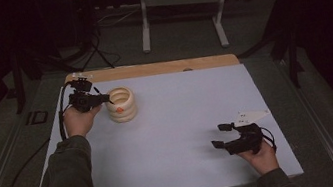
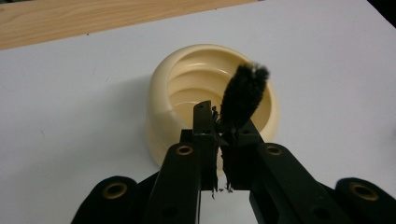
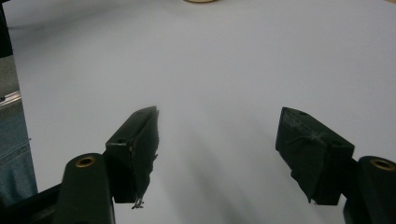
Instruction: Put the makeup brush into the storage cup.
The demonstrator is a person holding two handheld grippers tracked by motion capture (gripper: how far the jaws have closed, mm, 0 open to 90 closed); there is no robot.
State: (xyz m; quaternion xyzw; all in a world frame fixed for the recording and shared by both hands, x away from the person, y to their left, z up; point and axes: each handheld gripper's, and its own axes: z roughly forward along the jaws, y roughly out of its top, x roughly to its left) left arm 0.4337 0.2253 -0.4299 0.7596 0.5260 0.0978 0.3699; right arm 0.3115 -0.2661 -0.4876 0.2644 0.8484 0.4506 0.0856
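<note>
A cream ribbed bowl point(image 1: 121, 103) with an orange spot on its side stands on the white sheet at the far left; its hollow inside point(image 2: 210, 88) faces up. My left gripper point(image 1: 106, 99) is shut on a small black fuzzy brush point(image 2: 243, 97), whose head reaches over the bowl's near rim into the opening. At the near right my right gripper point(image 1: 222, 135) rests low over the bare sheet, its jaws wide apart with nothing between its pads point(image 3: 135, 147).
The white sheet point(image 1: 184, 121) covers a wooden table whose bare strip point(image 1: 150, 68) shows at the far edge. Behind the table stand a white metal frame point(image 1: 181, 5) and dark stands with cables on the floor.
</note>
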